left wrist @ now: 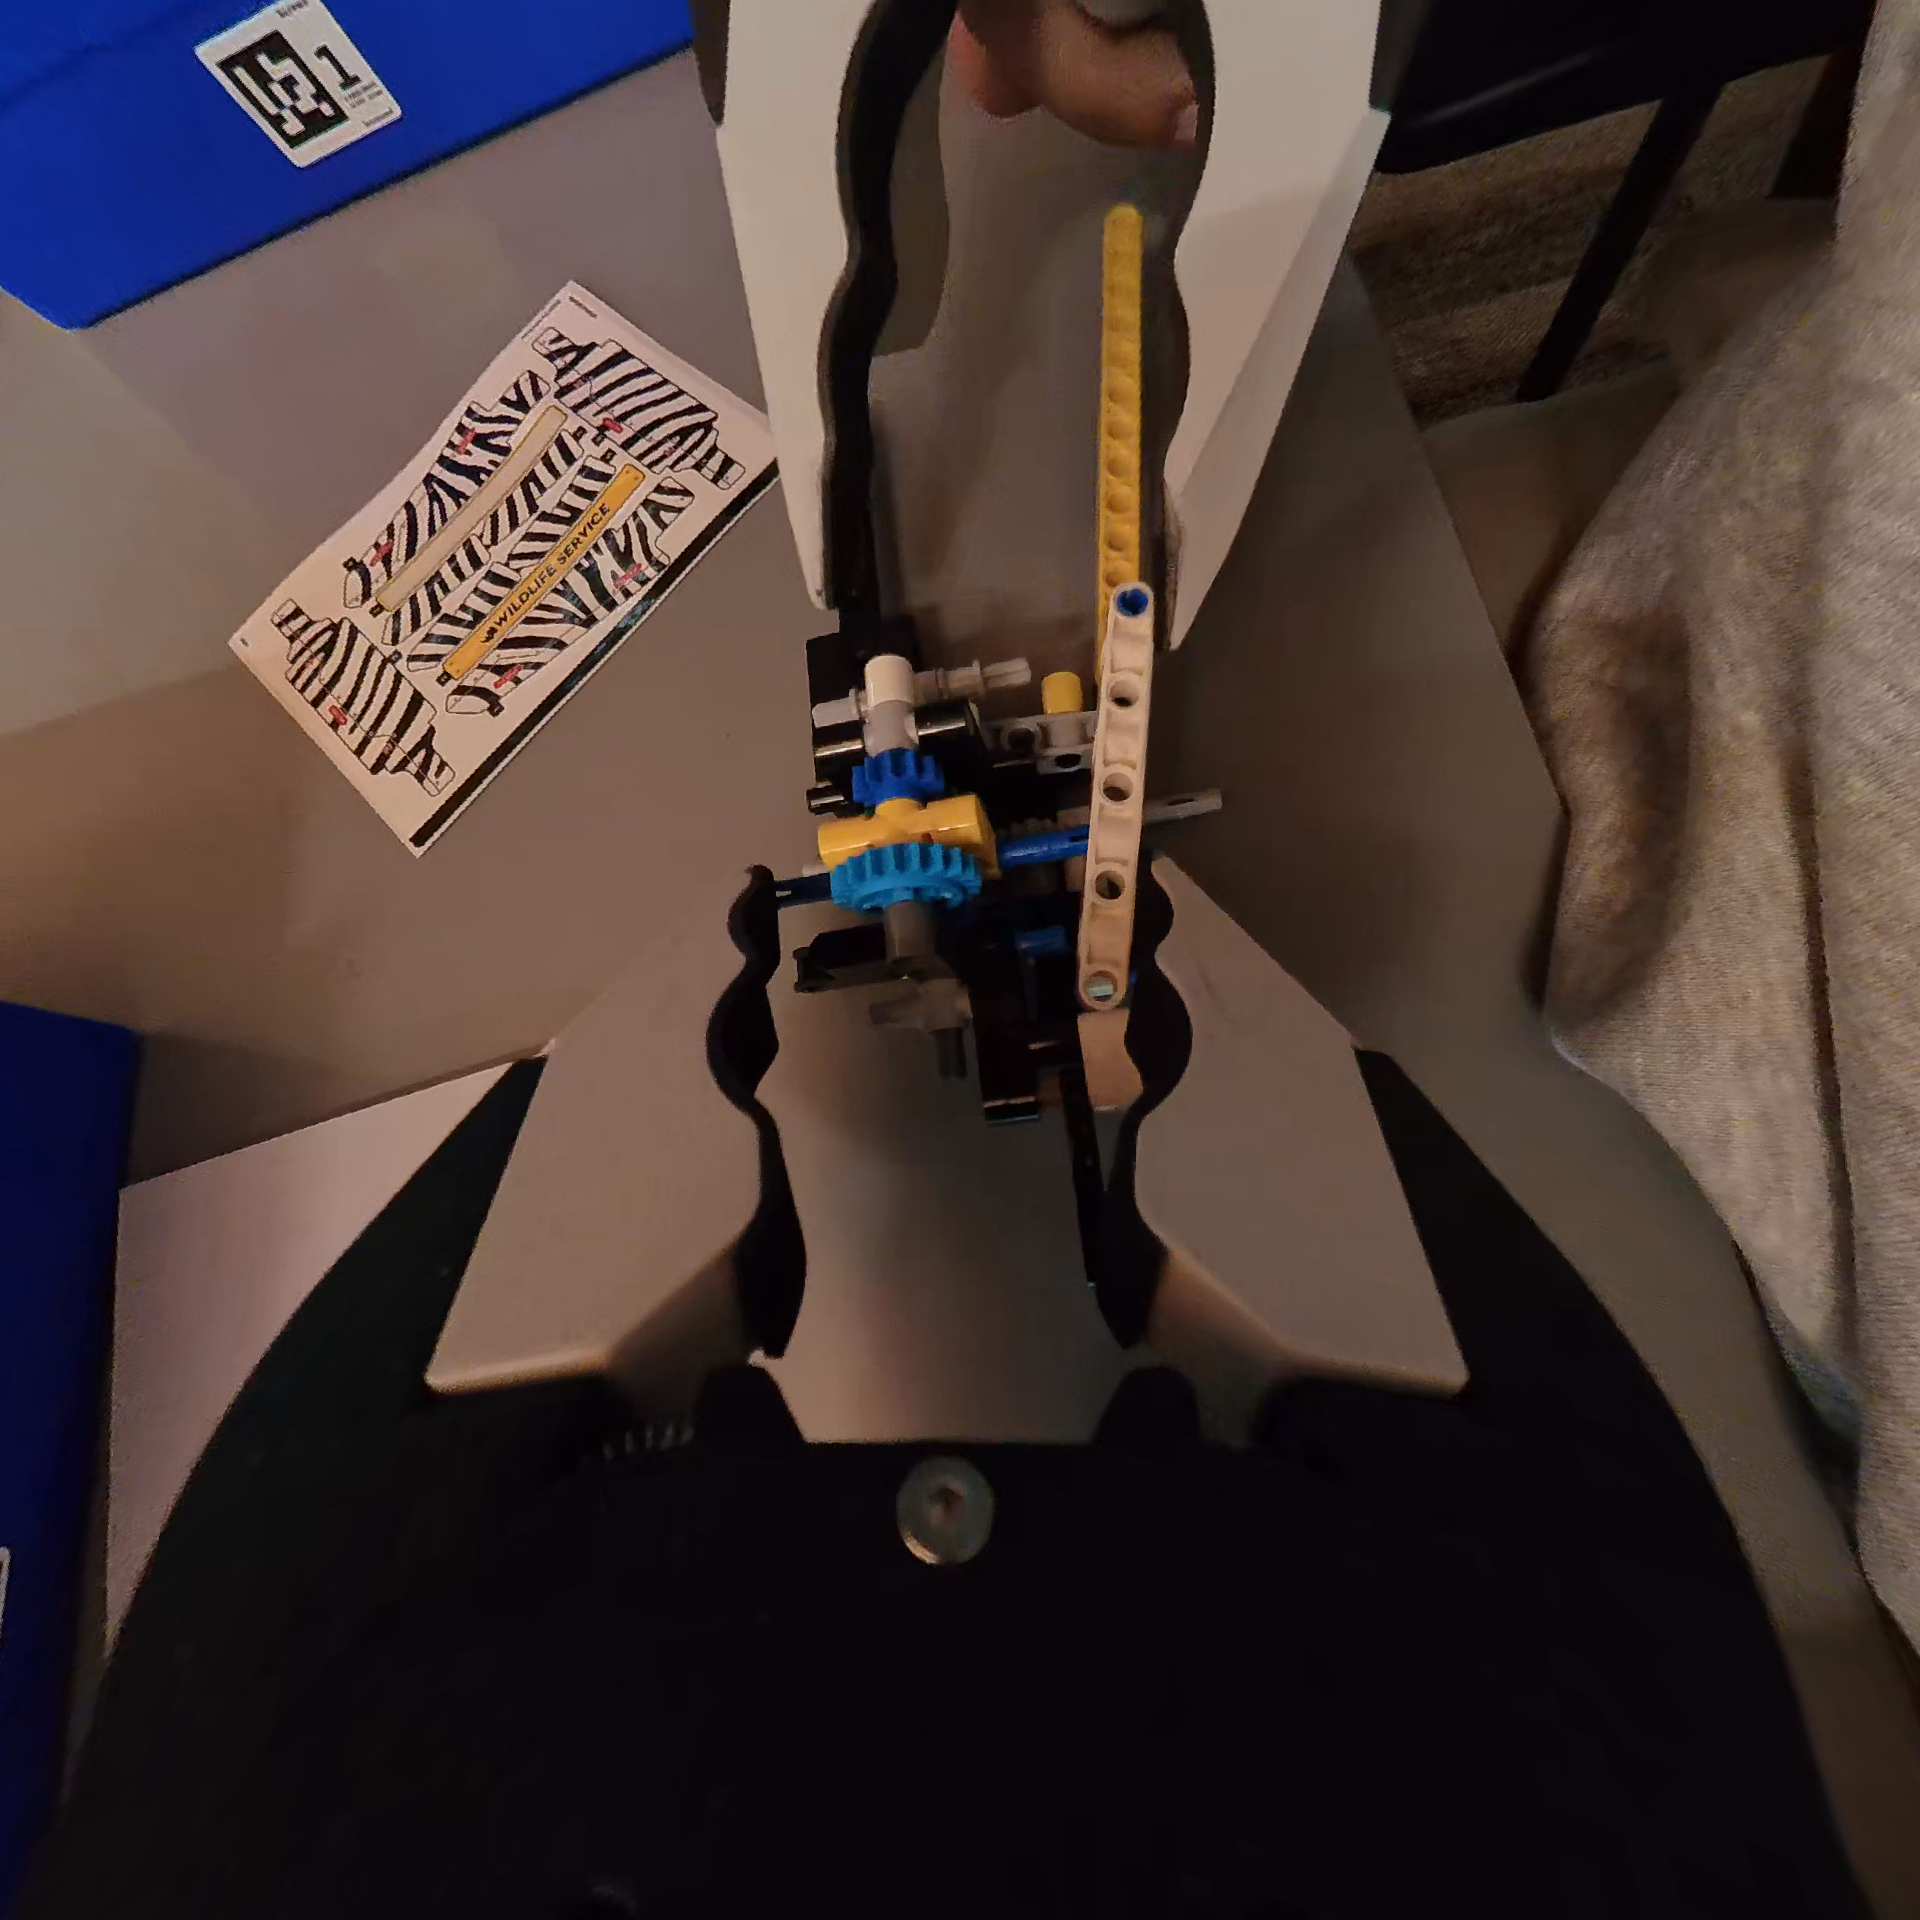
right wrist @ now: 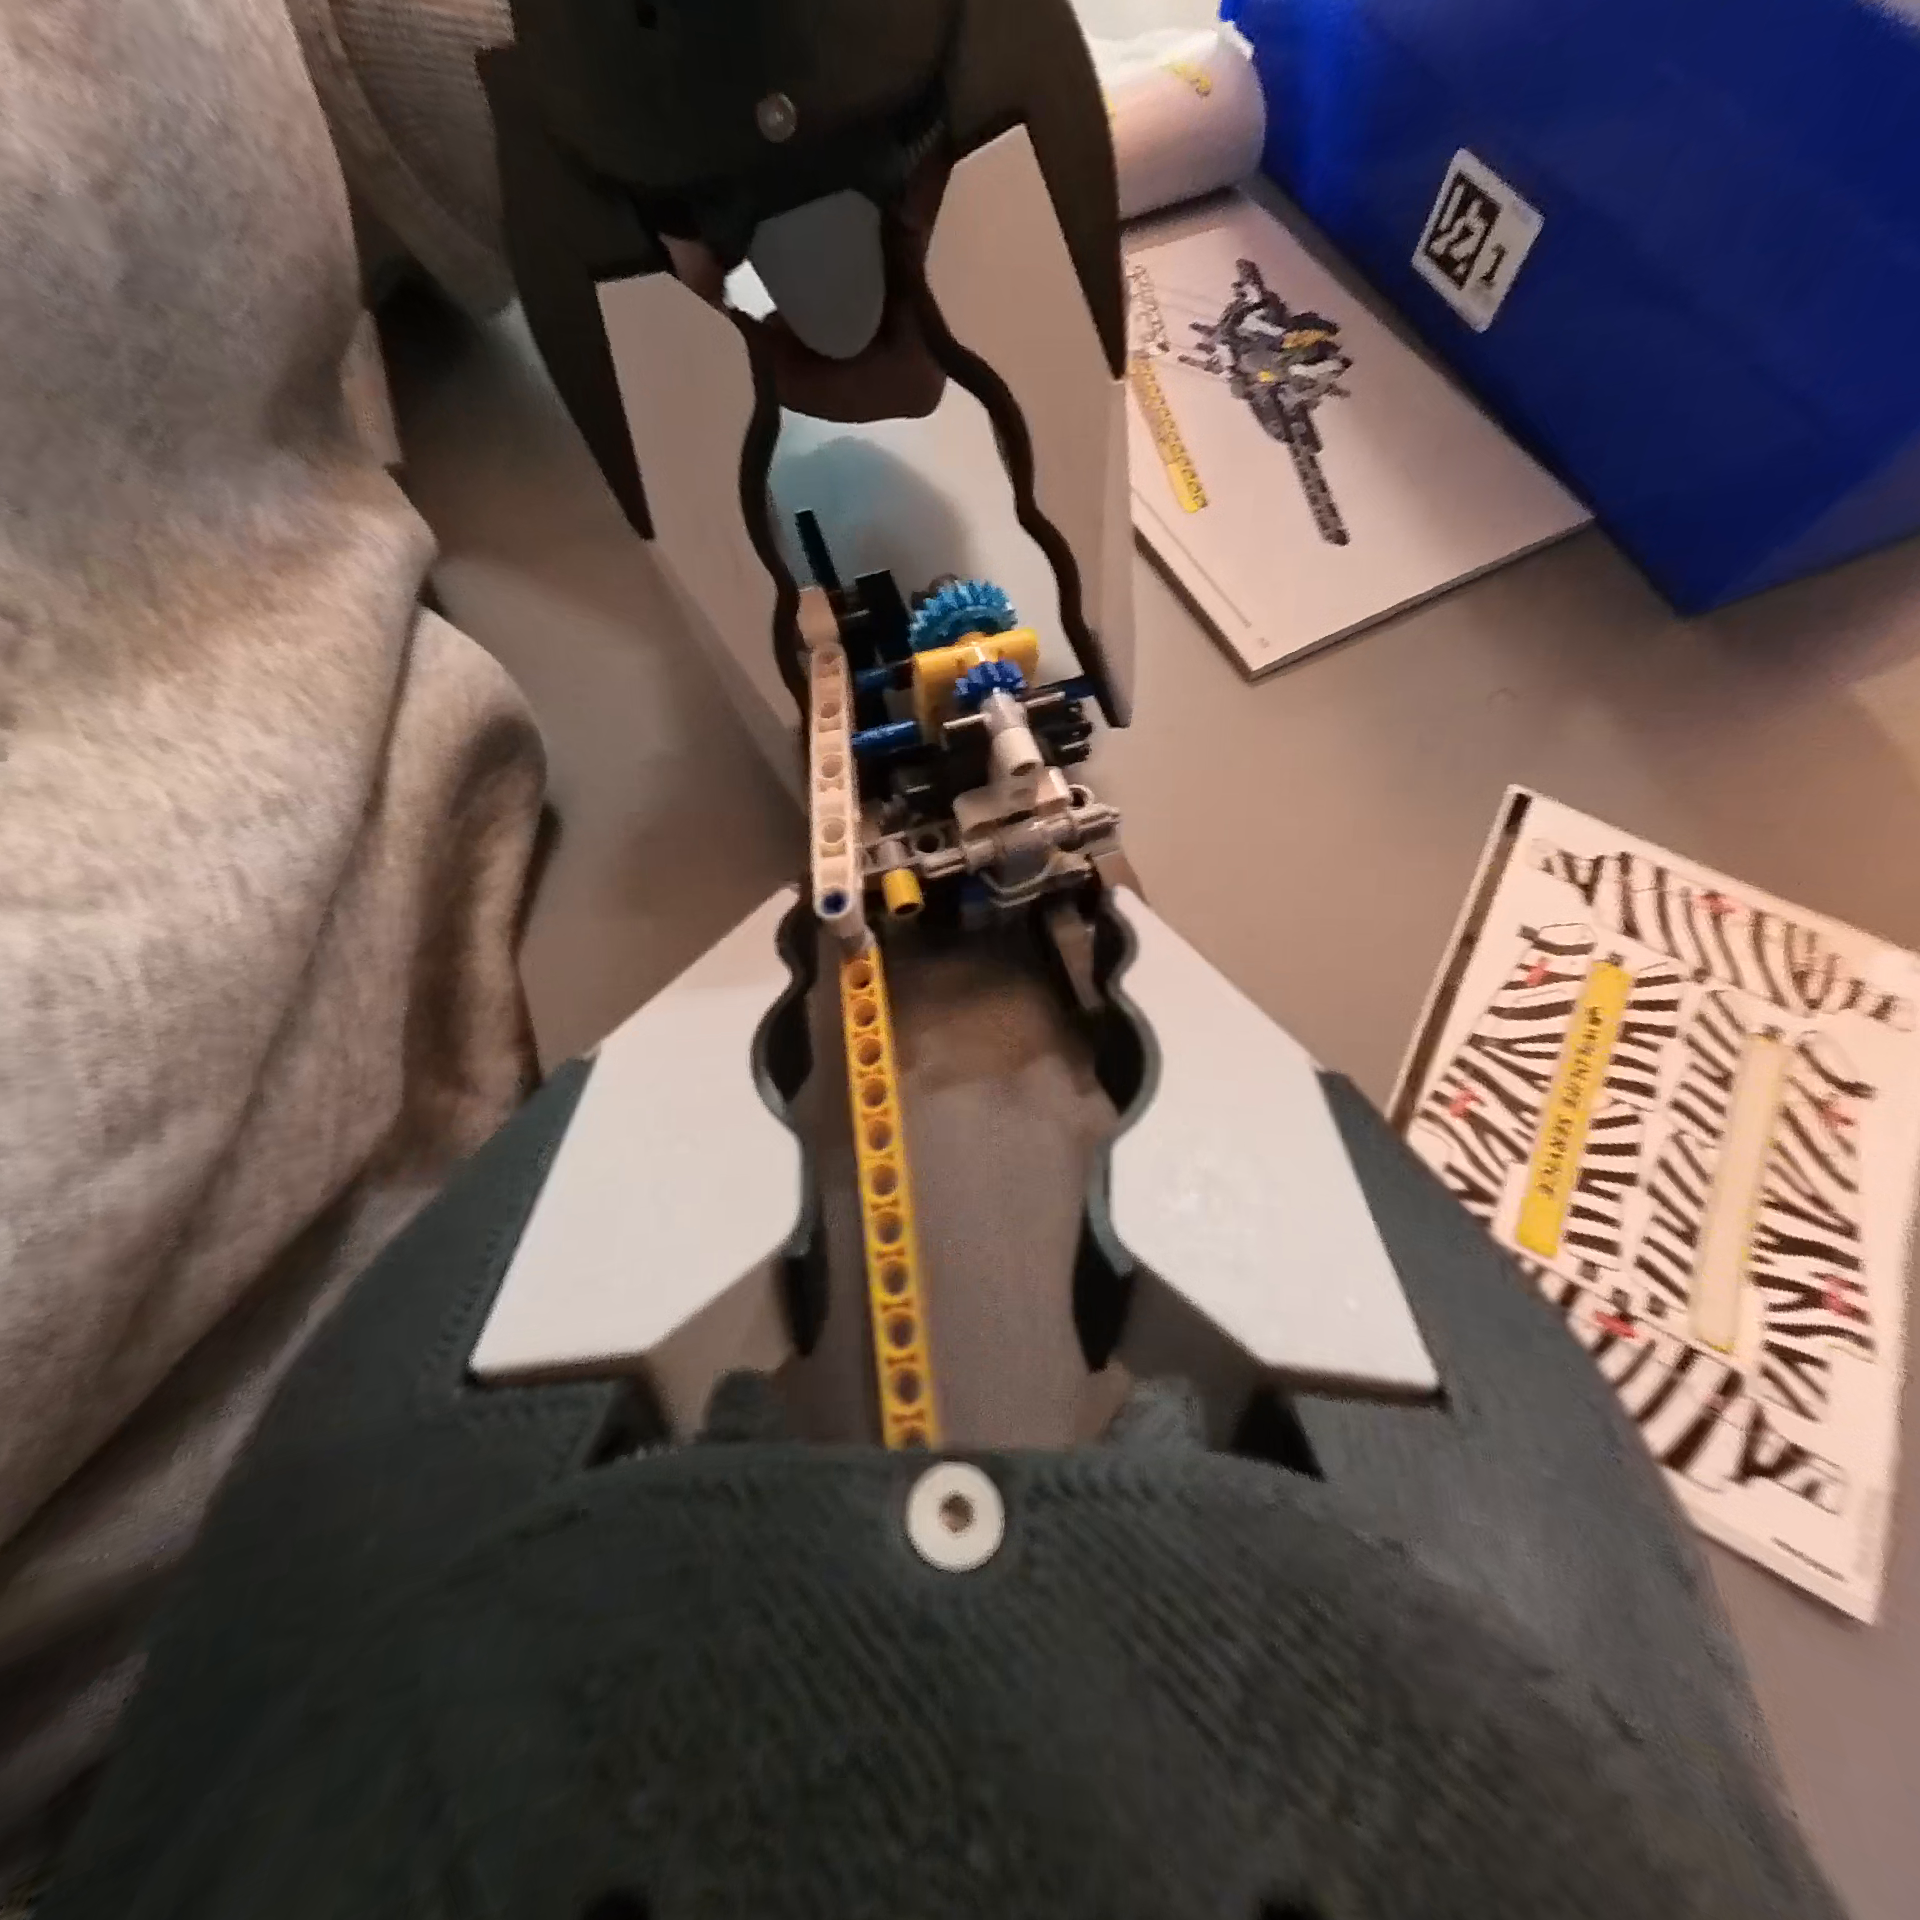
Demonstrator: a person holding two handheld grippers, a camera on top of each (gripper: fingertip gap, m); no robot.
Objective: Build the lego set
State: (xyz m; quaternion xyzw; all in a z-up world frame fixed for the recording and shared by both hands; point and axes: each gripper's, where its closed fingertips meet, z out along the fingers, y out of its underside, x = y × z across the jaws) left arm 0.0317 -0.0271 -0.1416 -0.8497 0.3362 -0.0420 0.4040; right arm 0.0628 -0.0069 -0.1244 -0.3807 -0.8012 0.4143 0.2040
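A lego assembly of black frame parts, blue gears, a yellow connector and a white beam hangs above the grey table. A long yellow beam sticks out of its far end. My left gripper is shut on the near end of the assembly. My right gripper comes from the opposite side. In the right wrist view my right gripper is closed around the other end of the assembly, and the yellow beam runs back along its left finger. The left gripper faces it.
A zebra-striped sticker sheet lies on the table left of the grippers; it also shows in the right wrist view. An open instruction booklet lies by a blue box. A grey blanket borders the table. Across from one pair of fingers to the other is roughly 5 centimetres.
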